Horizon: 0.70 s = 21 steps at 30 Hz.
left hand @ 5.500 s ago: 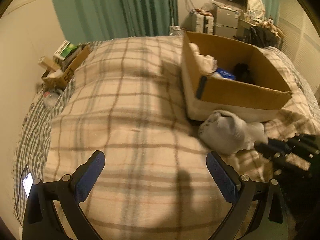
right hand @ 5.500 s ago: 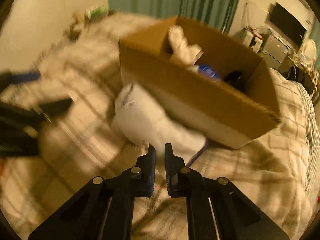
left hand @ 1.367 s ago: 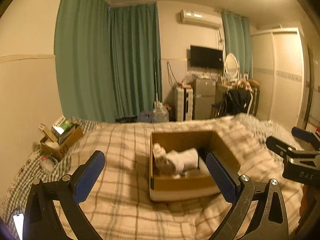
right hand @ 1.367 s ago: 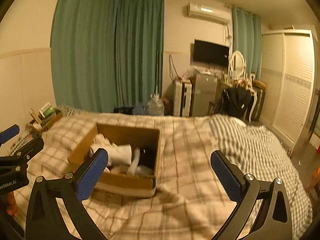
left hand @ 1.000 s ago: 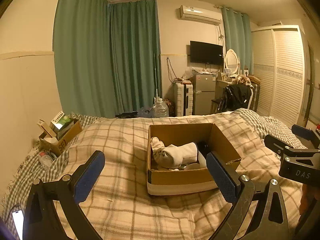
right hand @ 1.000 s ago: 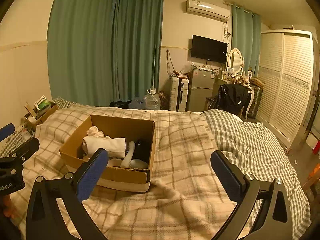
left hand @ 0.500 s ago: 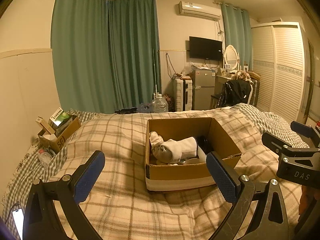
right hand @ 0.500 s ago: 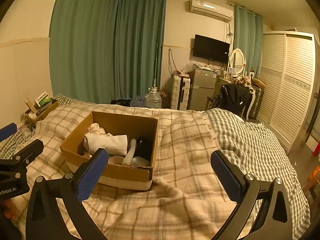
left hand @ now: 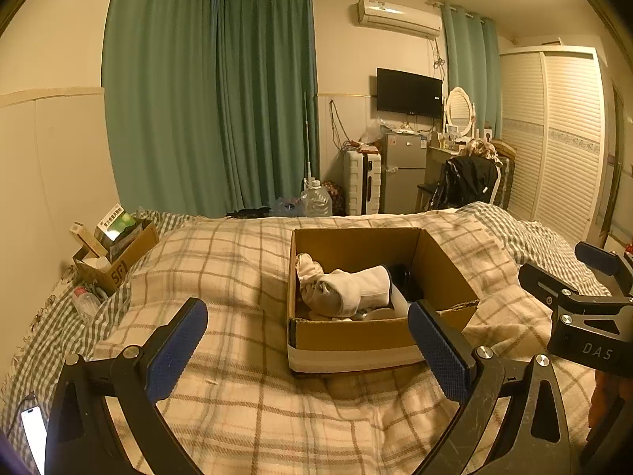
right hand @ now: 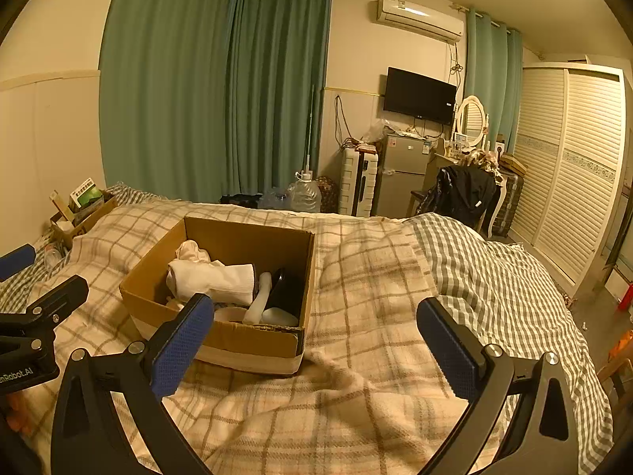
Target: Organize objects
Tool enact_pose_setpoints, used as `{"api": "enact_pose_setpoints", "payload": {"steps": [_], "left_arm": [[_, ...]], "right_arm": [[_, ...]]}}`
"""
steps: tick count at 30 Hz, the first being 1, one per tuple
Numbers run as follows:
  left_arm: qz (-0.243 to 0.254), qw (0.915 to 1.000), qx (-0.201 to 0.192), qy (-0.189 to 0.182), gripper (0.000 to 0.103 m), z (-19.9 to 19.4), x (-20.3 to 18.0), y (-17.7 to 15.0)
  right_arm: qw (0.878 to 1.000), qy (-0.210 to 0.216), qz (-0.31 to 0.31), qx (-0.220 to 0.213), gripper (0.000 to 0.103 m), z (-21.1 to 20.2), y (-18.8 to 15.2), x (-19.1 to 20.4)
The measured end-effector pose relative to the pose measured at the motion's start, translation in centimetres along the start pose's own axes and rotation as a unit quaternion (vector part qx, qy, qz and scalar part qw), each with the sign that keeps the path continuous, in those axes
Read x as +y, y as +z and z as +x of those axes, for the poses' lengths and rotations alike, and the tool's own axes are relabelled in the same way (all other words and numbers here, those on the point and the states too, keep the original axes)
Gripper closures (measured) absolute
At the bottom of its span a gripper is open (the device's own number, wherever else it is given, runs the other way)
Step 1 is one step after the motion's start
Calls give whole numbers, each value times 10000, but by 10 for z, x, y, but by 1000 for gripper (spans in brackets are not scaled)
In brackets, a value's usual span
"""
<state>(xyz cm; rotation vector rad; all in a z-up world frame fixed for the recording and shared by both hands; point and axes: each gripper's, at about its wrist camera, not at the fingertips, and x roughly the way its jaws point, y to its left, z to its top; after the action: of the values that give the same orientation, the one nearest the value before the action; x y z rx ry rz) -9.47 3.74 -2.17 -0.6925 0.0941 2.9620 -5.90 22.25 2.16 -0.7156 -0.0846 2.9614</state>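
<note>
An open cardboard box (left hand: 356, 338) sits on the plaid blanket; it also shows in the right wrist view (right hand: 245, 340). Inside it lie a rolled white sock (left hand: 356, 287), also seen in the right wrist view (right hand: 213, 277), a crumpled pale cloth (left hand: 310, 271) and a dark object (right hand: 283, 289). My left gripper (left hand: 306, 350) is open and empty, held back in front of the box. My right gripper (right hand: 314, 350) is open and empty, held to the right of the box. The right gripper's body shows at the right edge of the left wrist view (left hand: 585, 316).
A small cardboard box of items (left hand: 114, 249) and a plastic bottle (left hand: 85, 301) lie at the bed's left edge. A phone (left hand: 33, 431) lies at the near left. A checked cover (right hand: 494, 277) spreads right. Fridge, suitcase, chair and wardrobe stand beyond the bed.
5.5 s ago my right gripper was shut on the white sock beside the box; now the sock lies in the box. Both grippers are open and drawn back.
</note>
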Motion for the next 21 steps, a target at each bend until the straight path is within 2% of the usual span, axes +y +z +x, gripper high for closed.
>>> {"api": "enact_pose_setpoints", "payload": {"steps": [21], "left_arm": [[-132, 9999, 49, 0, 0, 1, 3, -1]], "right_arm": [[10000, 11, 21, 40, 0, 2, -2, 0]]}}
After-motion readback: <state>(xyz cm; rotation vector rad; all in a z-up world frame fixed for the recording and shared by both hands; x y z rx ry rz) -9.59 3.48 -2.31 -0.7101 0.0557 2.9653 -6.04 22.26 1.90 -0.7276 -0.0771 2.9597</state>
